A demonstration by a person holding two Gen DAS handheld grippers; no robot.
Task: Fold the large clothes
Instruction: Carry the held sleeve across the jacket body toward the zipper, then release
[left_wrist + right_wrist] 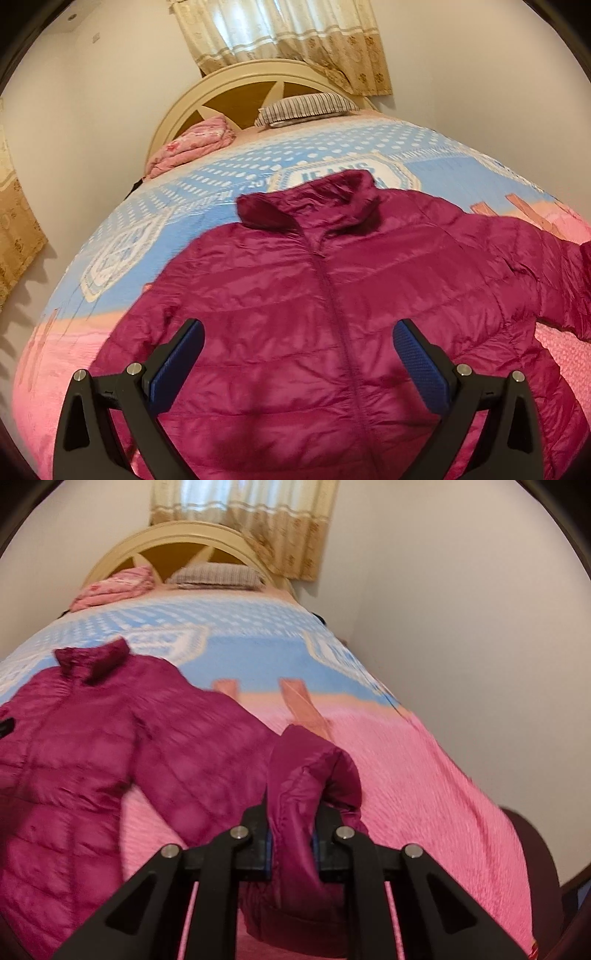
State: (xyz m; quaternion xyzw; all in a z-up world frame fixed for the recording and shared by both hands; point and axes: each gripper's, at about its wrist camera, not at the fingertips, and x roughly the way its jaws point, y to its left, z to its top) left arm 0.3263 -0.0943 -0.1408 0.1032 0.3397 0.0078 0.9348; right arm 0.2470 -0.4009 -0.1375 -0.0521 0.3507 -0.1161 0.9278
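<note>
A magenta quilted puffer jacket (332, 295) lies front up on the bed, zipped, collar toward the headboard. My left gripper (297, 354) is open and empty above the jacket's lower front, its blue pads (177, 365) either side of the zip. In the right wrist view the jacket's body (74, 757) lies at the left. My right gripper (291, 845) is shut on the jacket's right sleeve (306, 775) and holds it bunched and raised off the bedspread.
The bed has a blue, white and pink bedspread (221, 177). A striped pillow (306, 107) and a folded pink blanket (195, 144) lie by the cream headboard (221, 88). Curtains (295, 33) hang behind. Walls flank the bed; its right edge (491, 794) is near.
</note>
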